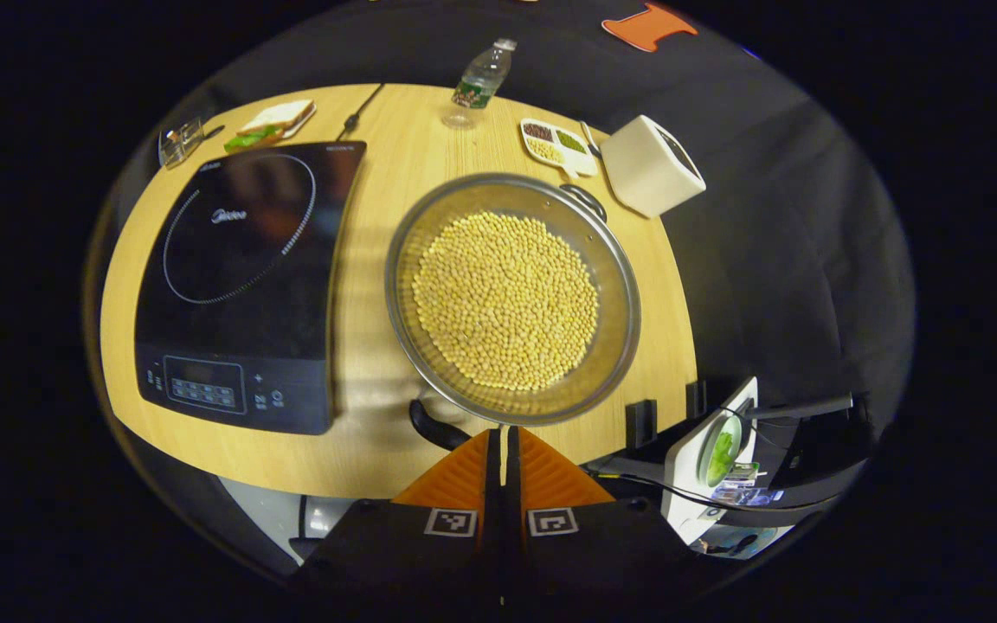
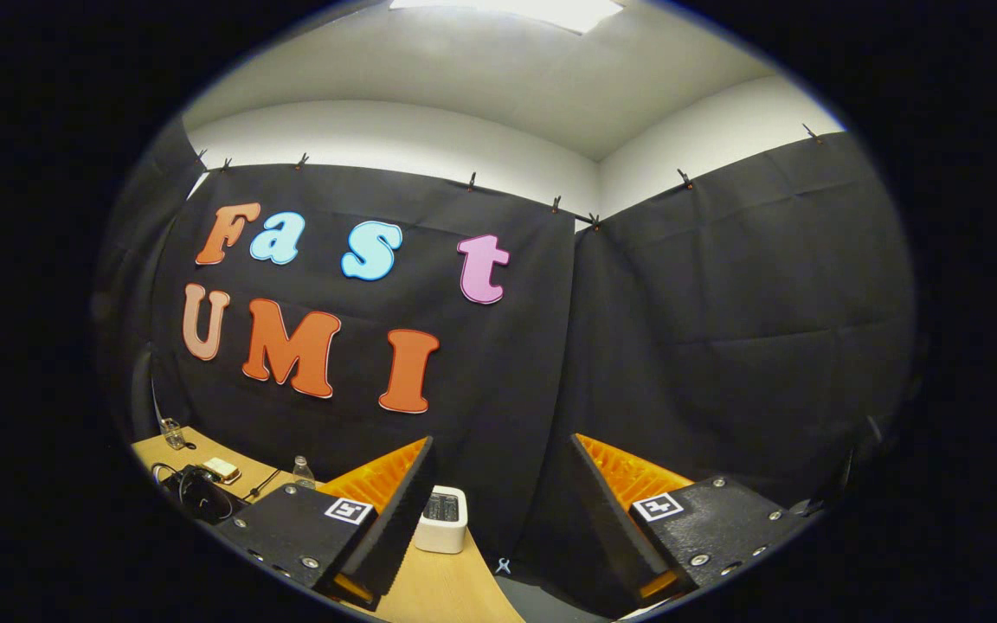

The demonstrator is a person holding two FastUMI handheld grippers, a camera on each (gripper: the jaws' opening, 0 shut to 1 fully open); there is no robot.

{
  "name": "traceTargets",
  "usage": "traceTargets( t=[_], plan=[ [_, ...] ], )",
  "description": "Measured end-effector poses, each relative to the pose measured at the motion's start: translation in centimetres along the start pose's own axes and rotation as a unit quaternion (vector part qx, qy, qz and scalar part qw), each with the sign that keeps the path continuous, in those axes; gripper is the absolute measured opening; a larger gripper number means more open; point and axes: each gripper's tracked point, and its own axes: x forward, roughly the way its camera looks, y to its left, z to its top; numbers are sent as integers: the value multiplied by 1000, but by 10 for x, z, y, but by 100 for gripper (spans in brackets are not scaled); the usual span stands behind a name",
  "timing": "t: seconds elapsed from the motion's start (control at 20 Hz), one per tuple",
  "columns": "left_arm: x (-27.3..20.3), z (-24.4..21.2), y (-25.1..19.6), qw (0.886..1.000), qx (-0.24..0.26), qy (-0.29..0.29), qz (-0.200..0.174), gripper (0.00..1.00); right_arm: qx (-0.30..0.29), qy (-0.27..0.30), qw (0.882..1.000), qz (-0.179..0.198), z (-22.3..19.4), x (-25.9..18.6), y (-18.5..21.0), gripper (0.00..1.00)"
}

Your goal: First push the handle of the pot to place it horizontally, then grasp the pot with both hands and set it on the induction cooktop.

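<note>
Table [image 1: 377,260] carries induction cooktop [image 1: 243,277], ahead-left of left claw [image 1: 503,441]. Pot [image 1: 511,298] full of yellow beans [image 1: 505,298] sits just ahead of that claw, black handle [image 1: 436,428] near its closed tips. Divided dish [image 1: 557,145] with assorted beans far ahead. Right claw [image 2: 498,510] open, empty, raised toward wall; white box [image 2: 442,519] between its fingers' line.

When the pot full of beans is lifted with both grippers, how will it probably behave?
The pot likely feels heavy for its size, since yellow beans cover its whole bottom. The loose beans would probably slide to one side if it tilts, so level lifting seems wise. Its wide, shallow metal wall looks smooth, so the grip may slip unless taken at the handles.
</note>
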Motion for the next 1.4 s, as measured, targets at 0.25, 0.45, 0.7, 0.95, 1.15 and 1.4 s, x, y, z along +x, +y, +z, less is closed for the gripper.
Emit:
traceTargets(
  t=[0.25,0.45,0.7,0.95,1.15,1.4],
  plan=[
    [29,-26,-10,997,-21,63,-25,8,5,18,1000,-9,-10,-4,2,94],
    [46,-28,-9,995,-40,83,-30,8,-1,21,1000,-14,-8,-6,4,94],
    [62,-23,-3,994,-56,96,-18,8,-1,28,999,-17,-12,-9,7,94],
    [73,-21,-4,991,-75,112,-22,8,4,34,999,-12,-17,-7,11,94],
    [74,-22,-3,992,-61,111,-12,8,7,39,999,-6,-23,-4,13,94],
    [79,-19,2,993,-56,106,10,8,18,47,999,2,-35,2,16,94]
  ],
)
